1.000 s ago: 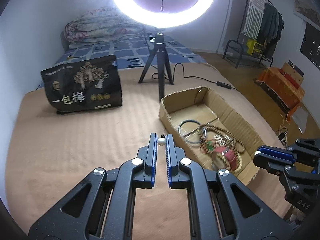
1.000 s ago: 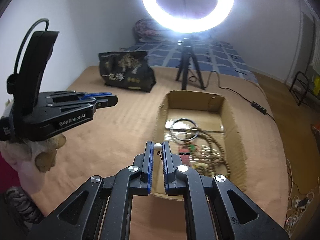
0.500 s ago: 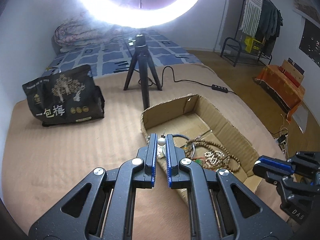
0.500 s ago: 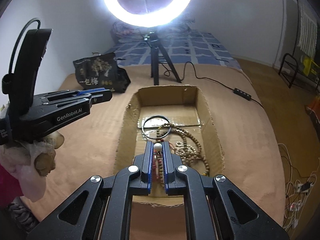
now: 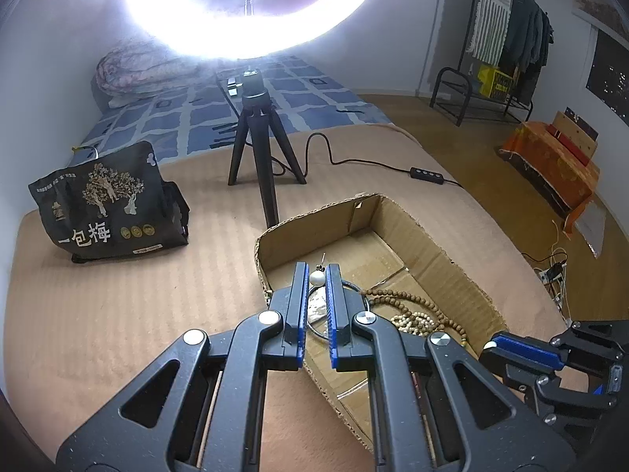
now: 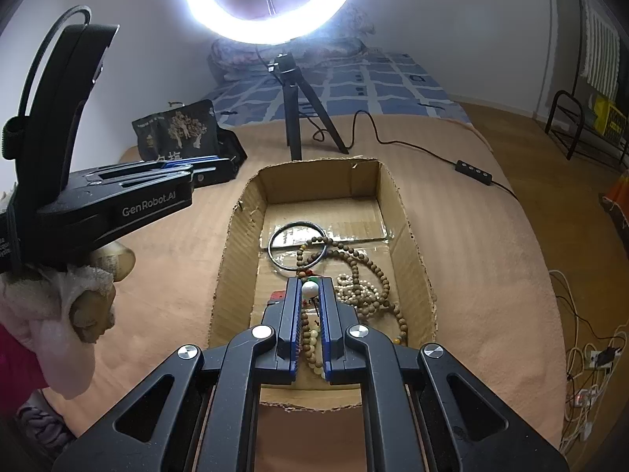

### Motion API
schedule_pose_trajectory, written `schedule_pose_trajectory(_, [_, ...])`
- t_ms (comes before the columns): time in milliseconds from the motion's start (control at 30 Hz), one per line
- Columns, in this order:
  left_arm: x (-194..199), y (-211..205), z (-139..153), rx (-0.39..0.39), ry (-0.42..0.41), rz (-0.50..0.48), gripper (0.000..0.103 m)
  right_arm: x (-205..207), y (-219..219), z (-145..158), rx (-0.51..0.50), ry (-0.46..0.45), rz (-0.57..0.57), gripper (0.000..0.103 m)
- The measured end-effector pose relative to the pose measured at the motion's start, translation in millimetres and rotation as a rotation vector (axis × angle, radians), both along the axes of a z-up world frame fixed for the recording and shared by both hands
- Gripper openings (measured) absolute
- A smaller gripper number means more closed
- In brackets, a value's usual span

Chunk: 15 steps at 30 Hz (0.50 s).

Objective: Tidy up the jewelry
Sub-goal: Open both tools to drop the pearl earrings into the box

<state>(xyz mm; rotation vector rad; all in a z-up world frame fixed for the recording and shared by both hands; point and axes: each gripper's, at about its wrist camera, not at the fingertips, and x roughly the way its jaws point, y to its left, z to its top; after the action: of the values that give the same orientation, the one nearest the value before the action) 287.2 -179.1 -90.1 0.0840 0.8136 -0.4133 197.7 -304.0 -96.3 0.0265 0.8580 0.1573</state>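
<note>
**A:** So what are the fingers doing? The left gripper [image 5: 317, 278] is pinching a white pearl earring [image 5: 317, 279] right at its tips, jaws clamped on it, hovering over the near-left corner of the cardboard box [image 5: 440, 251].

**B:** Yep, and the right gripper [image 6: 310, 288] is clenching a second pearl earring [image 6: 310, 288], hanging above the box's near end. Under it the wooden bead necklace [image 6: 355, 263] is lying piled on the box floor, overlapping the dark bangle [image 6: 275, 236] toward the far end.

**A:** The box is sitting on the tan blanket [image 5: 118, 295], with the black snack bag [image 5: 106, 200] near the far-left edge and the ring light tripod [image 5: 259, 149] just behind the box.
</note>
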Motion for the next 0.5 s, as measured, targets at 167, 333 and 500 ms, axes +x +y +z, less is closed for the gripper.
schedule_pose_trajectory(167, [1.5,-2.2,1.9,0.01,-0.006,0.003,0.008,0.3,1.2,-0.8,-0.007,-0.001,0.005,0.007])
schedule_pose_trajectory(333, [2.7,-0.4,5.0,-0.001,-0.018,0.016,0.036,1.2,3.1,-1.8,-0.015,0.003,0.01,0.018])
schedule_pose_trajectory(500, [4.3,2.8,6.9,0.0,-0.023,0.031,0.053,1.2,2.5,-0.8,-0.034,-0.007,-0.023,0.058])
